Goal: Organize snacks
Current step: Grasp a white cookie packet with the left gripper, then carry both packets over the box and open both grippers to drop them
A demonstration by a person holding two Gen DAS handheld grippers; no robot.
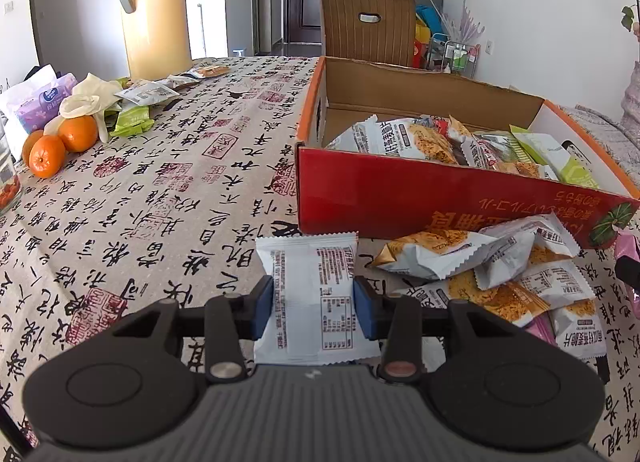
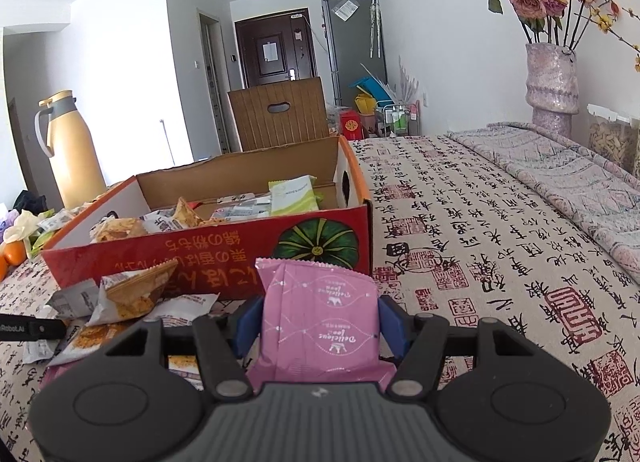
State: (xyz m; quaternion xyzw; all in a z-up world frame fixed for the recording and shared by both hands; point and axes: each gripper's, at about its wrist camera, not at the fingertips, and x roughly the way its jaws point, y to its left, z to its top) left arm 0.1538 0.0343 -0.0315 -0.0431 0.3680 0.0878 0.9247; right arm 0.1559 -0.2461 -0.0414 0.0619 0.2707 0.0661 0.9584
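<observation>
My left gripper (image 1: 314, 304) is shut on a white snack packet (image 1: 308, 262), its blue pads pressing both long sides just in front of the red cardboard box (image 1: 400, 198). That box holds several snack packets (image 1: 420, 138). More orange-and-white packets (image 1: 500, 270) lie in a loose pile on the tablecloth at the box's near right corner. In the right wrist view my right gripper (image 2: 320, 318) is shut on a pink snack packet (image 2: 316, 290), held upright before the box's front wall (image 2: 200, 254). The loose pile (image 2: 128, 294) lies to its left.
A yellow thermos (image 1: 156, 10) stands at the far left of the table, with oranges (image 1: 60, 142), a tissue pack (image 1: 44, 100) and small packets (image 1: 136, 110) near it. A brown chair (image 1: 368, 26) stands behind the box. A pink vase of roses (image 2: 552, 82) and a jar (image 2: 612, 138) stand far right.
</observation>
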